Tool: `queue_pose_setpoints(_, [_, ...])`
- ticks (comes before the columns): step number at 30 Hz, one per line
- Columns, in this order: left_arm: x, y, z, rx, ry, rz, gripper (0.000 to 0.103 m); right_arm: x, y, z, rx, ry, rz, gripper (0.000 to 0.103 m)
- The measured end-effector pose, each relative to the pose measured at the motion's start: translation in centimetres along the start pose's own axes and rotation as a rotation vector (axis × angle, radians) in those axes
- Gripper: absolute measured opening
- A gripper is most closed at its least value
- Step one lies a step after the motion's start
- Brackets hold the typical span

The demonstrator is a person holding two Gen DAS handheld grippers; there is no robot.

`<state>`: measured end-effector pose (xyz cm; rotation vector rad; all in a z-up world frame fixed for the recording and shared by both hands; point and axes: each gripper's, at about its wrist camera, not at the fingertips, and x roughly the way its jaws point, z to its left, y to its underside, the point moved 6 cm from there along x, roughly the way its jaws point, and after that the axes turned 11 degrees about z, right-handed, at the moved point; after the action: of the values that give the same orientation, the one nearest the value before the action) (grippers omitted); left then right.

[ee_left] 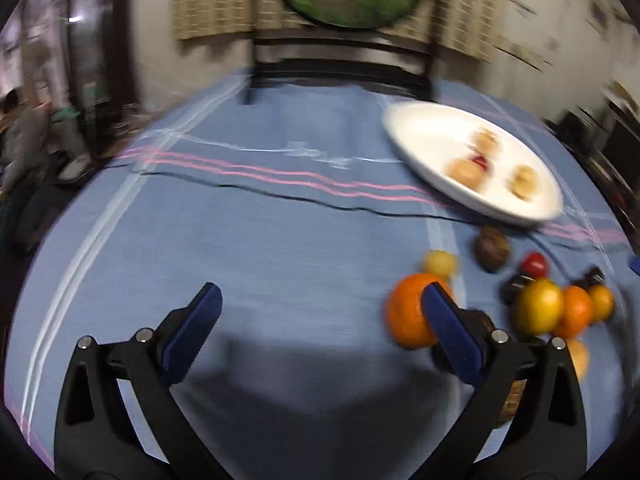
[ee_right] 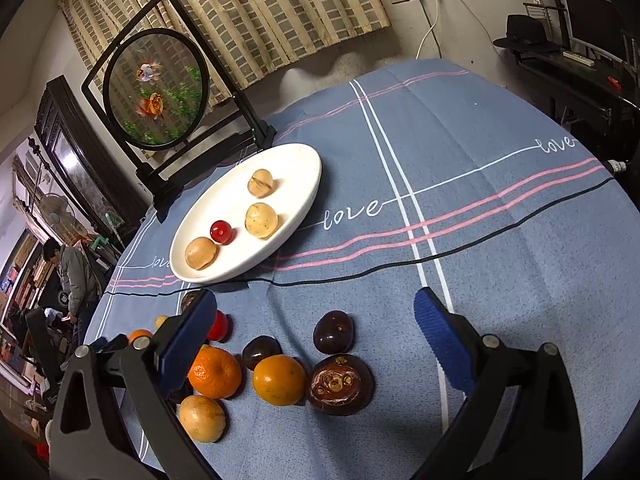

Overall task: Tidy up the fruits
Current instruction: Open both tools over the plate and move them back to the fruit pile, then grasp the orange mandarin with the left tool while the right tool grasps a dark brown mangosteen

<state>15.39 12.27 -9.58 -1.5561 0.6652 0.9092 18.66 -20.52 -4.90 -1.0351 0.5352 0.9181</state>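
Both claws stand spread wide and hold nothing. Left claw (ee_left: 322, 302) hangs over bare blue tablecloth (ee_left: 280, 240), its right finger in front of a large orange (ee_left: 406, 316) at the edge of the fruit pile; that view is blurred, so I cannot tell if they touch. Right claw (ee_right: 316, 312) hovers above the loose fruit: a mandarin (ee_right: 216, 372) just beside its left finger, an orange (ee_right: 279, 379), a dark brown mangosteen-like fruit (ee_right: 340, 384), two dark round fruits (ee_right: 333, 331), a tan fruit (ee_right: 202, 418) and a red one partly hidden.

Cursive "love" (ee_right: 351, 214) is stitched in white on the cloth beside the white oval plate (ee_right: 296, 160), and again near the desk's right edge.

On the plate lie three tan fruits (ee_right: 261, 220) and a small red one (ee_right: 221, 232), well apart from each other. A framed round goldfish screen (ee_right: 156, 88) stands behind the plate. Cloth to the right of the pile is open out to the desk's rim.
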Motion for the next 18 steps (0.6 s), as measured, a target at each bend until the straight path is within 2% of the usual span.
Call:
queue_pose_setpoints(2, [-0.3, 0.1, 1.0, -0.055, 0.05, -0.004, 0.101, -0.2, 0.0, 0.2, -0.006, -0.006, -0.007, 0.099])
queue_pose_setpoints(4, [-1.3, 0.1, 0.6, -0.046, 0.077, -0.052, 0.101, -0.3, 0.1, 0.3, -0.009, -0.007, -0.01, 0.099])
queue_pose_setpoints(9, [-0.7, 0.8, -3.0, 0.128, 0.012, -0.041, 0.101, -0.2, 0.1, 0.3, -0.006, -0.007, -0.004, 0.099])
queue_pose_setpoints(11, [-0.4, 0.9, -3.1, 0.139, -0.01, -0.029, 0.101, -0.3, 0.1, 0.4, -0.012, -0.007, -0.008, 0.099])
queue_pose_setpoints(13, [0.1, 0.9, -2.7, 0.118, -0.002, -0.009, 0.1, -0.3, 0.1, 0.4, -0.012, -0.007, -0.01, 0.099])
queue_pose_setpoints(18, [0.8, 0.9, -2.5, 0.116, 0.028, 0.026, 0.083, -0.2, 0.1, 0.4, -0.014, -0.009, -0.008, 0.099])
